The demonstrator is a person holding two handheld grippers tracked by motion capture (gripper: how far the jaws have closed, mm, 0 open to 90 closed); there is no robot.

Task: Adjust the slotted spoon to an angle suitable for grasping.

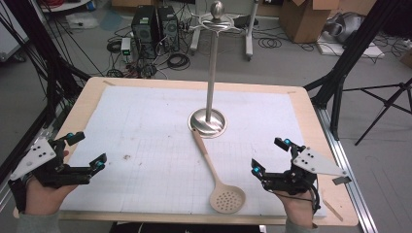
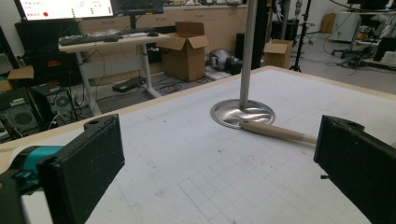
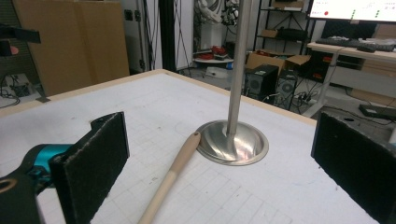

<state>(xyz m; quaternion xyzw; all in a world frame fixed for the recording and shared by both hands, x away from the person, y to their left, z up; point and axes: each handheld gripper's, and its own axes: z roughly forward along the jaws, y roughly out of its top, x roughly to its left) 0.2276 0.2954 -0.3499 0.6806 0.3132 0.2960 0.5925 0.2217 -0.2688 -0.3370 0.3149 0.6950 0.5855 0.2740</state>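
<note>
Both of my grippers sit at the near edge of the table [image 1: 87, 92], spread wide and holding nothing. I keep the left gripper [image 1: 85, 150] well off to the left of the spoon and the right gripper [image 1: 272, 155] well off to its right, so the slotted spoon [image 1: 216, 174] lies between them with room on either side for me to choose an approach. From the left gripper view the 2 black pads [image 2: 88, 168] stand far apart with bare gridded mat between them, and the right gripper view shows the same wide gap.

The spoon lies flat on the white mat, near the middle and toward my side. Its long axis runs diagonally: the handle tip points away from me and slightly left, touching or just at the rim of the round base of the metal stand [image 1: 208, 121], while the round holed bowl points back toward me and to the right, close to the near edge of the mat. In the right gripper view the handle [image 3: 173, 172] runs from between my jaws up to the base. I judge the stand's top hooks are where the spoon is meant to hang, so the handle is the sensible place to grip.
</note>
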